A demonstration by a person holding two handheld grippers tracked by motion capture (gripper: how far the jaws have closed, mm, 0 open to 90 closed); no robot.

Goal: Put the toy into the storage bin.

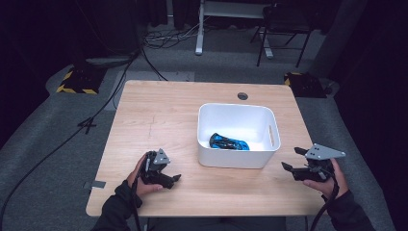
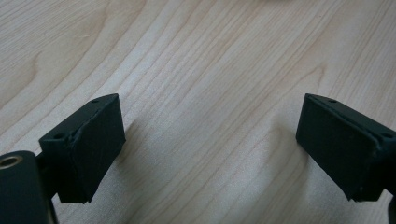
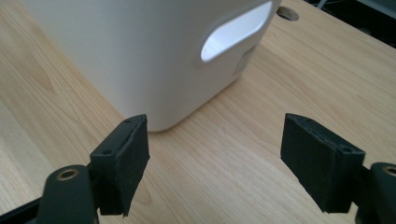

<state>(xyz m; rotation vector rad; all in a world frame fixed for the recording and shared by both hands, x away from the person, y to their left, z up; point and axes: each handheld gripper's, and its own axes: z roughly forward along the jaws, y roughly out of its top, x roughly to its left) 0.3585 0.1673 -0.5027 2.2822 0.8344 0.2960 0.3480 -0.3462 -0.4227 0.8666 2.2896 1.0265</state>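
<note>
Both claws open and empty, left claw (image 1: 174, 180) on bare table (image 1: 159, 115), right claw (image 1: 293, 160) beside white bin (image 1: 235, 159)

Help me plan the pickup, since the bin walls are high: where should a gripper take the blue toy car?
Probably from straight above, jaws across the narrow body of the blue toy car. It lies flat and lengthwise near the front wall of the white bin, so side approaches are blocked.

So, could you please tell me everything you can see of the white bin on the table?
The white bin is a rounded-corner rectangular tub, plastic by its look, standing upright and open-topped right of centre on the wooden table. An oval handle slot pierces its right wall. A blue toy car lies inside on the floor. Neither gripper touches it.
</note>
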